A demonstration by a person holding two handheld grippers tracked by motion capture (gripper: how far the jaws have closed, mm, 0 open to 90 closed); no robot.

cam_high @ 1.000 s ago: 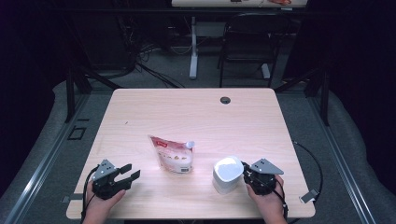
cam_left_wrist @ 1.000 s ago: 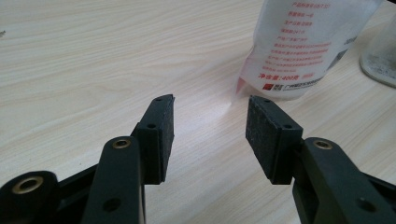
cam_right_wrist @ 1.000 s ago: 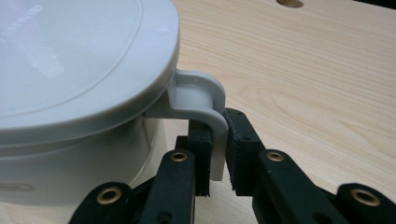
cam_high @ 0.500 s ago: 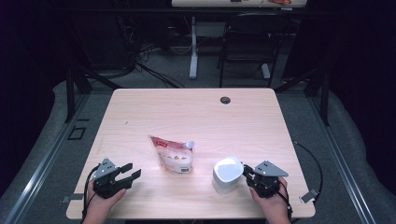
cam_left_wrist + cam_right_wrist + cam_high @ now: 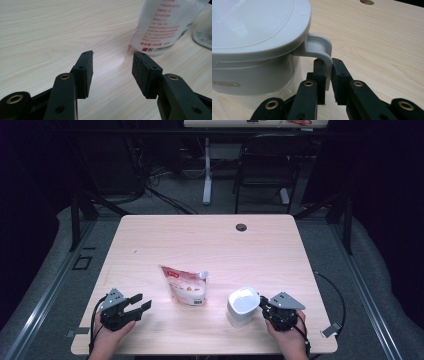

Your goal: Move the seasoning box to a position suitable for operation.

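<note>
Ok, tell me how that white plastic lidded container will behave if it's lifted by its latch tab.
The white plastic lidded container looks rigid, so it shouldn't flex. Held only by the thin latch tab in the right gripper, it would probably tilt or swing, or the lid might pop open instead.

Black right gripper (image 5: pixel 262 305) beside white container (image 5: pixel 243 306); black left gripper (image 5: pixel 140 303); beyond it, white pouch (image 5: pixel 185 286) with red print; pale wood-grain surface (image 5: pixel 210 245).

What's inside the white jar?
Can't tell. A white lid covers the jar, and its walls hide the contents. The right claw pinches the lid's side tab. The pouch lies beside it, apart.
</note>
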